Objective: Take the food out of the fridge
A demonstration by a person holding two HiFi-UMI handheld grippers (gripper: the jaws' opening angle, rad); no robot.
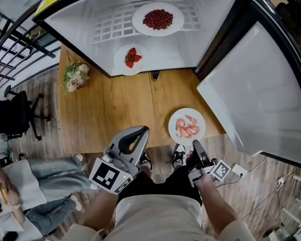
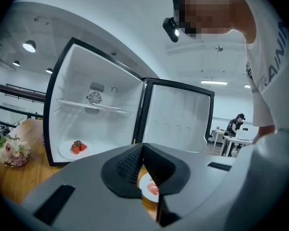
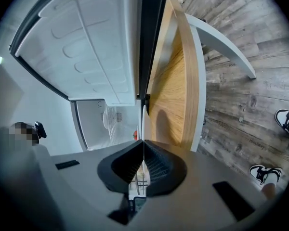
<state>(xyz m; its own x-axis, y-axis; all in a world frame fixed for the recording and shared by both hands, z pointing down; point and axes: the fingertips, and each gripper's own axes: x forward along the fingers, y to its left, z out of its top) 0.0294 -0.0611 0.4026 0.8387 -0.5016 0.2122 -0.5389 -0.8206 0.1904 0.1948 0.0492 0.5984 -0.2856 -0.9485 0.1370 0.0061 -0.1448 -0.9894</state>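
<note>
An open white fridge (image 1: 210, 14) stands on a wooden table (image 1: 110, 114). A plate of dark red berries (image 1: 158, 19) sits on its wire shelf, and a plate of strawberries (image 1: 132, 59) on its floor, also in the left gripper view (image 2: 76, 147). A white plate of pink shrimp (image 1: 186, 126) rests on the table near the front edge. My right gripper (image 1: 196, 145) is shut on that plate's near rim, seen edge-on (image 3: 143, 121) in the right gripper view. My left gripper (image 1: 139, 133) hovers left of the plate, jaws shut and holding nothing (image 2: 142, 149).
The fridge door (image 1: 261, 94) swings out to the right over the floor. A bowl of flowers (image 1: 76, 76) stands at the table's left side. A seated person (image 1: 25, 185) and a black chair (image 1: 15, 114) are at the left. Cables lie on the floor at right.
</note>
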